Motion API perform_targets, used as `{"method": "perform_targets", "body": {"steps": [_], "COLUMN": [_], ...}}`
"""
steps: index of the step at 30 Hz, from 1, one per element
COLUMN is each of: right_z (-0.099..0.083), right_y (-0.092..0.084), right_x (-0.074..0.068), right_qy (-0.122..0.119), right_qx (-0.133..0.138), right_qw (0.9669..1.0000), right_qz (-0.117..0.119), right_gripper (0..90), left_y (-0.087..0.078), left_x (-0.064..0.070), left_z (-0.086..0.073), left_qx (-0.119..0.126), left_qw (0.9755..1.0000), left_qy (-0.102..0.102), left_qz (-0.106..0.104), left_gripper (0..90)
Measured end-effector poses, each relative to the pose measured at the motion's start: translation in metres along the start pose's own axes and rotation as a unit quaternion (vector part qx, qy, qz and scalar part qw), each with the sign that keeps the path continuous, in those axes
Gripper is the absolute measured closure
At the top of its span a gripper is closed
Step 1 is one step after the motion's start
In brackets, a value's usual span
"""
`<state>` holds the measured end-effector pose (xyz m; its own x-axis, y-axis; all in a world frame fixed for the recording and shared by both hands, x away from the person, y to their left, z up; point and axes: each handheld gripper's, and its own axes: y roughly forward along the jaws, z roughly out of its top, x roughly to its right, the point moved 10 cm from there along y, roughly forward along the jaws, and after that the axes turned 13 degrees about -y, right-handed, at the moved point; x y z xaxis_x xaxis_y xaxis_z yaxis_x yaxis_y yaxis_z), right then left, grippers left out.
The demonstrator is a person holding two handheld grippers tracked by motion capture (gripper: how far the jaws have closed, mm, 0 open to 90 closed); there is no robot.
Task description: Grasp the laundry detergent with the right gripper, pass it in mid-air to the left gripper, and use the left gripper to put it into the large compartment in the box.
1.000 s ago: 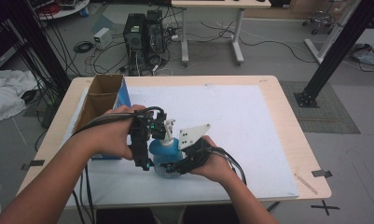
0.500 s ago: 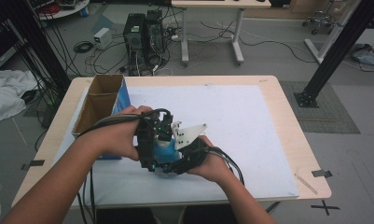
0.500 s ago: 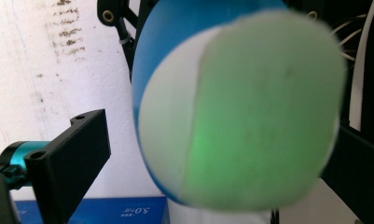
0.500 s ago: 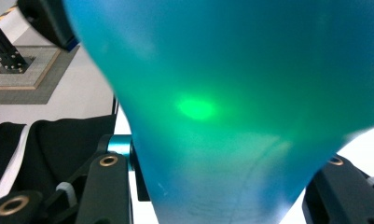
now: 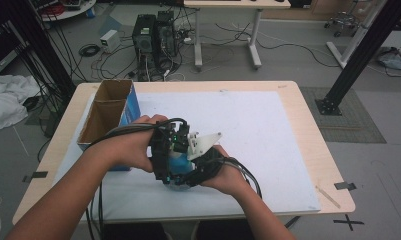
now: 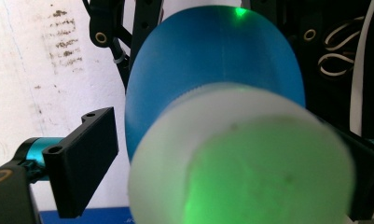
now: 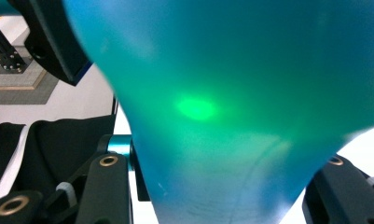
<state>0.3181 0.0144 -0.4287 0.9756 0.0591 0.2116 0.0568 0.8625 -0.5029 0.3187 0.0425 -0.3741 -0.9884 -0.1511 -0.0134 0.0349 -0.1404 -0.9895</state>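
Near the front middle of the table [image 5: 308, 125], on the white mat [image 5: 258, 130], both hands meet around a blue bottle [image 5: 177, 165]. The left claw [image 5: 163, 152] sits at the bottle's white cap [image 6: 240, 154]; one jaw stands clear of the cap on one side, and the other side is too blurred to tell whether it grips. The right claw [image 5: 198, 170] has its jaws pressed against either side of the blue bottle body, clamped on it. An open cardboard box [image 5: 105, 112] stands at the left, just beside the left hand [image 5: 133, 147].
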Motion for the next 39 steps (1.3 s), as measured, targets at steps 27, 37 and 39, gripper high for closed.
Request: {"method": "perform_targets", "body": {"steps": [27,37,39], "right_z": [0.0006,0.0006,0.0021], "right_y": [-0.0006,-0.0005,0.0002], "right_x": [0.0018,0.0018,0.0000], "right_qy": [-0.004,-0.003,0.005], "right_qx": [0.002,0.002,0.005], "right_qw": [1.0000,1.0000,1.0000], "right_qz": [-0.004,-0.005,-0.003], "right_gripper": [46.9,46.9,46.9], "left_y": [0.0015,0.0031,0.0031], "left_x": [-0.0014,-0.0003,0.0000], "left_z": [0.0032,0.0031,0.0031], "left_qx": [-0.004,-0.005,-0.005], "left_qw": [0.9999,0.9999,0.9999], "left_qy": [0.010,0.008,0.008], "left_qz": [0.009,0.006,0.004], "left_gripper": [21.6,26.3,26.7]}}
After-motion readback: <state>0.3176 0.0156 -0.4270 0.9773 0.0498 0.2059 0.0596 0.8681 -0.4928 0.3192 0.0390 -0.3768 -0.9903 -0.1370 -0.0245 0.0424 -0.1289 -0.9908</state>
